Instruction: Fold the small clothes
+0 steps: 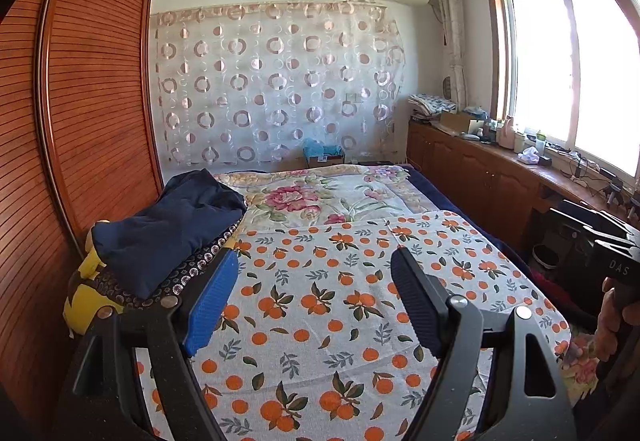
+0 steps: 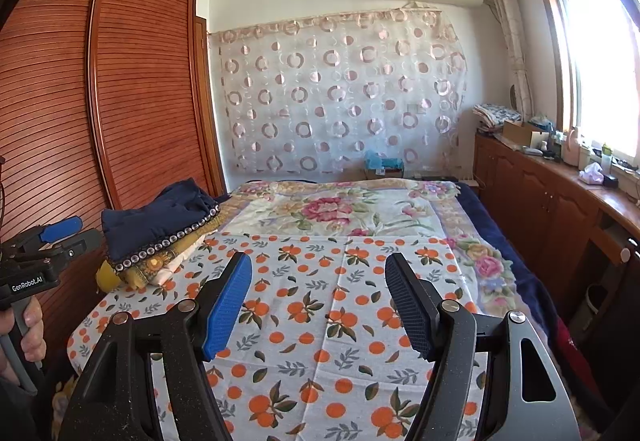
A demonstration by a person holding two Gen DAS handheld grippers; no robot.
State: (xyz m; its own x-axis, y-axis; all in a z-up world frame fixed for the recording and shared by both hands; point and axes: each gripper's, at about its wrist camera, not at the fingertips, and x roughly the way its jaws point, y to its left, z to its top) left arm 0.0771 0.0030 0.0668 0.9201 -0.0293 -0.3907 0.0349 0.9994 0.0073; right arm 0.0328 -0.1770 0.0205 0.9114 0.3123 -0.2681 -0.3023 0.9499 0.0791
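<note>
Clothes pile [image 2: 160, 237] lying at the bed's left edge, against the wardrobe [image 2: 132, 89]: navy piece [image 1: 168, 233] on top, a dark beaded-trim piece [image 2: 168, 241] beneath, yellow and cream layers [image 2: 160, 265] lowest. Stacked rather neatly, though whether each layer is folded or merely heaped is hard to tell from this angle. Fitting either a stack of finished folds set aside or a supply waiting to be drawn from; nothing lying spread on the orange-print cloth [image 2: 320, 321] in the middle of the bed.

Long axis of the pile running along the bed edge, from the near-left corner toward the curtained wall [image 2: 340, 97]; beaded trim facing the bed's middle, navy top bunching up at the far end.

Left gripper [image 1: 312, 297] hovering just beside the pile's near end, fingers spread wide, pinching nothing. Right gripper [image 2: 318, 305] hovering over the print cloth, likewise spread and holding nothing. A hand [image 2: 28, 329] gripping the left tool's handle at the right view's left margin.

For any fold here: laying one piece flat on the print cloth, pinching two matching corners, keeping edges aligned and tension even, smoothing creases before doubling over. Taking only a single layer from the pile, avoiding dragging the beaded trim along.
</note>
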